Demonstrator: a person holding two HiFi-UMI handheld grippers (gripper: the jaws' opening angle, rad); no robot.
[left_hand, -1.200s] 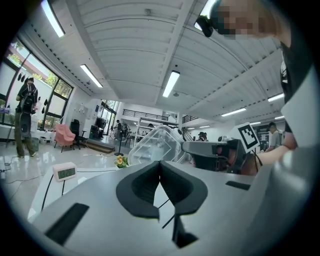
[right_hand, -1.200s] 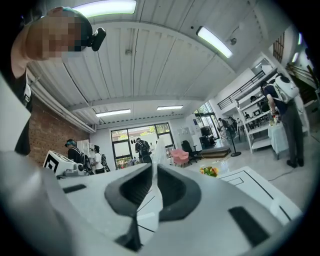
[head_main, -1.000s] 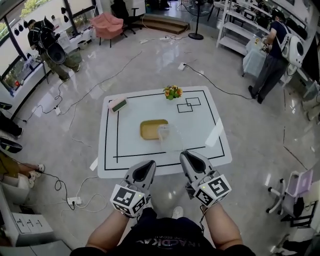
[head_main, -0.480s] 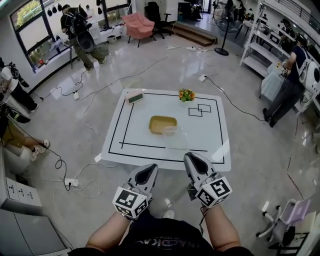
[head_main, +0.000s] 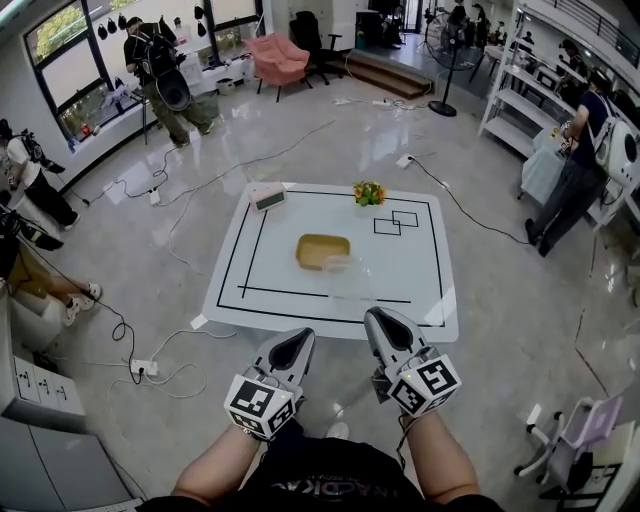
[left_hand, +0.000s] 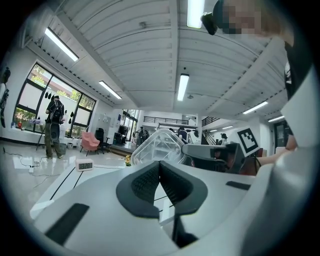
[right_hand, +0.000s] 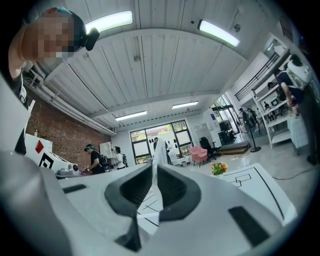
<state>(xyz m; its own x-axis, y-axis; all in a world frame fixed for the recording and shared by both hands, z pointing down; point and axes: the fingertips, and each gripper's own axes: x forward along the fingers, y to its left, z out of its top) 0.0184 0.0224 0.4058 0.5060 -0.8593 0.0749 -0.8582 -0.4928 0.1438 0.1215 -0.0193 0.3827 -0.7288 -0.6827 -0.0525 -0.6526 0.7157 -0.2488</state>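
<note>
The right tongs (right_hand: 154, 169) are closed to a narrow slit on a thin see-through edge, judged to be the rim of the clear plastic container (head_main: 345, 278). By that pinch the container is carried out ahead of the tips. In the head view it is seen against the near part of the counter (head_main: 432, 305), yet it appears to be lifted free of it and not set down. A grip on the rim alone is probably chosen because the thin wall fits between the pads and the hollow body is left unobstructed. The left tongs (left_hand: 160, 169) are pressed together with nothing between them, and the container is seen just beyond them, toward the other tool. The 2 tools are held low and side by side before the person's body, above the floor (head_main: 150, 300) and short of the counter, tips aimed at it. A yellow tray (head_main: 322, 250) lies near the counter's middle, inside a black outline and well apart from both tongs. A small clock (head_main: 268, 197) is placed at the far left corner. A bunch of flowers (head_main: 368, 191) is placed at the far edge, just beside 2 overlapping drawn squares (head_main: 392, 222).
</note>
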